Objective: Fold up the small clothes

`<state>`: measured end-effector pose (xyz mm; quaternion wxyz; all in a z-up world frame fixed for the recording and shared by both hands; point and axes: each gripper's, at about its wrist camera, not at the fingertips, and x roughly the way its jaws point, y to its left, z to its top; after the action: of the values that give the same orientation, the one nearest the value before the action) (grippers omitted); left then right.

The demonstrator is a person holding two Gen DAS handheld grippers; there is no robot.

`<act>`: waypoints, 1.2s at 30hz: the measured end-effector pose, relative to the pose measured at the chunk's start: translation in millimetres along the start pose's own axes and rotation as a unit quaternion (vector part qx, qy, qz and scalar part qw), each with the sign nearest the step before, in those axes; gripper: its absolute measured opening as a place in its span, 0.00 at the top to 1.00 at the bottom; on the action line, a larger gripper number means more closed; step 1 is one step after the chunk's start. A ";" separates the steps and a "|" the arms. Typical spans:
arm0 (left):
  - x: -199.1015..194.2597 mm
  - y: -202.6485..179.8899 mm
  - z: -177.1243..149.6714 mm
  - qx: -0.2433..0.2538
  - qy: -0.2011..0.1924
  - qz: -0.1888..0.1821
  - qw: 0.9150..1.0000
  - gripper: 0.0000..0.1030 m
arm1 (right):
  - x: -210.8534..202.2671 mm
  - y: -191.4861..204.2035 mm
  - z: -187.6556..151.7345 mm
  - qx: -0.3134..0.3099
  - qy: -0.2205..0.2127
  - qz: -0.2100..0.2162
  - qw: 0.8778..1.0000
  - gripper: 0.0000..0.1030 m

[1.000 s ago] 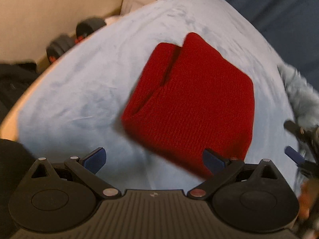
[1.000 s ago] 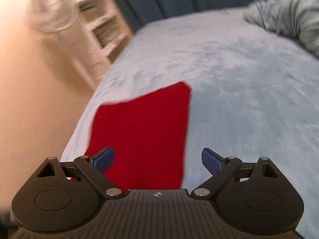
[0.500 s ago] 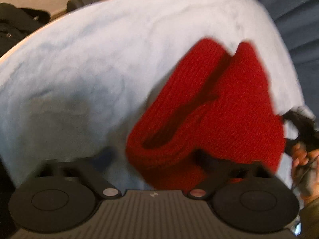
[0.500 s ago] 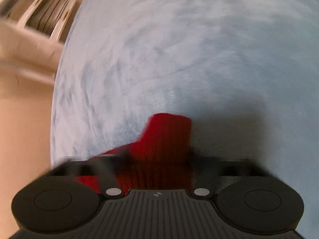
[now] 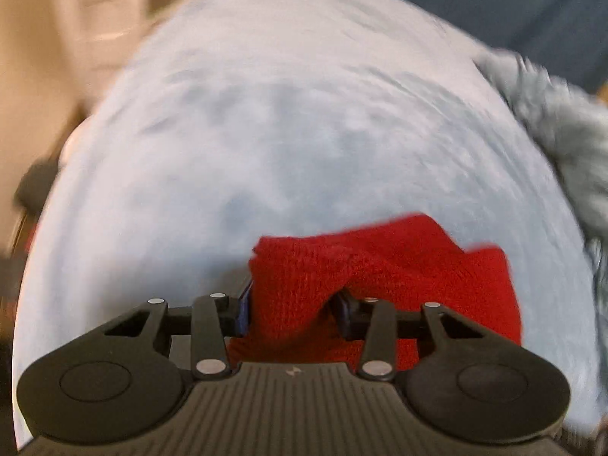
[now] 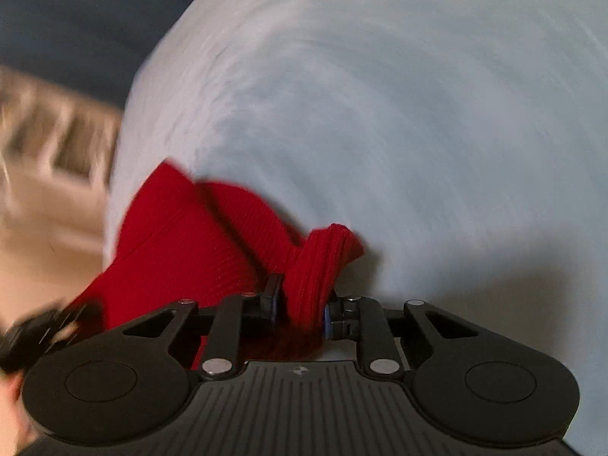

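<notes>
Both jaws have just been closing: left gripper (image 5: 292, 311) is pinching the red knitted garment (image 5: 383, 266), right gripper (image 6: 300, 309) is clamping a bunched corner; garment is lying on the pale blue fleece blanket (image 5: 288, 121).

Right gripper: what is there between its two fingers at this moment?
A bunched fold of the red knit garment sits between the fingers of the right gripper, which have just been closing and now pinch it. The right wrist view shows this.
</notes>
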<state>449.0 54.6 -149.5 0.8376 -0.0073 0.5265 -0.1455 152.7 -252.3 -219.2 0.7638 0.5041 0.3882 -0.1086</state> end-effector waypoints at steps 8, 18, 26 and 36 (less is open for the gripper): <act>21.0 1.0 11.8 0.025 -0.003 0.062 0.998 0.15 | -7.4 -1.3 -35.4 0.011 -0.031 -0.006 0.999 0.77; -83.1 12.4 -44.6 0.040 -0.100 0.145 0.984 0.00 | -69.9 47.1 -38.4 -0.170 -0.080 -0.090 0.978 0.30; -196.1 -57.9 -204.6 0.098 -0.157 0.085 0.979 0.00 | -171.9 115.5 -119.8 -0.377 -0.124 -0.064 0.916 0.10; -257.7 -99.1 -323.9 0.060 -0.151 0.123 0.979 0.00 | -234.8 101.8 -205.0 -0.434 -0.165 -0.102 0.880 0.08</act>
<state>35.4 70.1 -50.7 0.9180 0.0856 0.3808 -0.0701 -48.2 -82.4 -23.5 0.9437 0.0548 0.3141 -0.0880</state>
